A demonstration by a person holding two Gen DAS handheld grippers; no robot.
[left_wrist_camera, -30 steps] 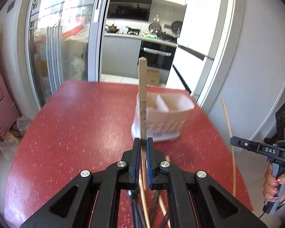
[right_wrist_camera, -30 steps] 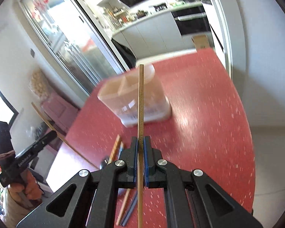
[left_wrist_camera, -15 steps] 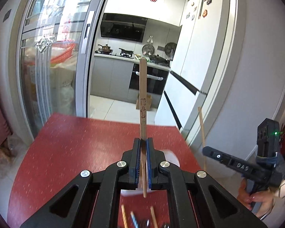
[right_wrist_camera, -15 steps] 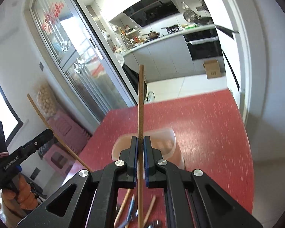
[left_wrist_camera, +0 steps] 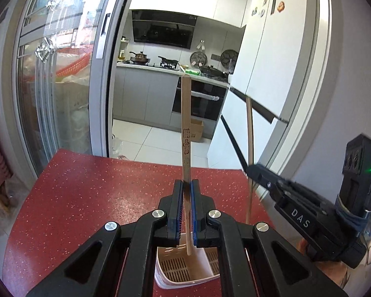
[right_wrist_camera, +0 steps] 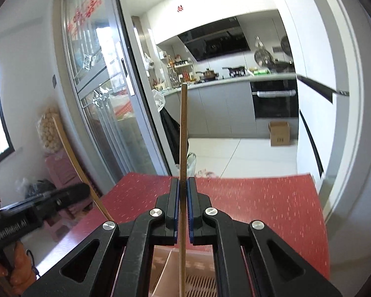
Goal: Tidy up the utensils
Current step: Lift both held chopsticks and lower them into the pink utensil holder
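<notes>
My left gripper [left_wrist_camera: 186,185] is shut on a wooden chopstick [left_wrist_camera: 186,128] that stands upright; its lower tip hangs inside the pale pink utensil holder [left_wrist_camera: 185,267] right below the jaws. My right gripper [right_wrist_camera: 183,184] is shut on a second wooden chopstick [right_wrist_camera: 183,133], also upright, its lower end reaching into the divided holder [right_wrist_camera: 170,269]. In the left wrist view the right gripper [left_wrist_camera: 253,169] is at the right with its chopstick [left_wrist_camera: 249,148]. In the right wrist view the left gripper [right_wrist_camera: 82,190] is at the left with its chopstick [right_wrist_camera: 74,158].
The holder stands on a red speckled table [left_wrist_camera: 86,193]. Beyond the far table edge are a glass sliding door [left_wrist_camera: 61,86], a white fridge [left_wrist_camera: 272,74] and the kitchen counter [left_wrist_camera: 160,71]. A white wall [left_wrist_camera: 346,99] runs along the right.
Both grippers rose and tilted up, so the holder dropped from mid-view to directly beneath the jaws. Both chopstick tips now hang into the holder. The loose utensils on the table left view.
</notes>
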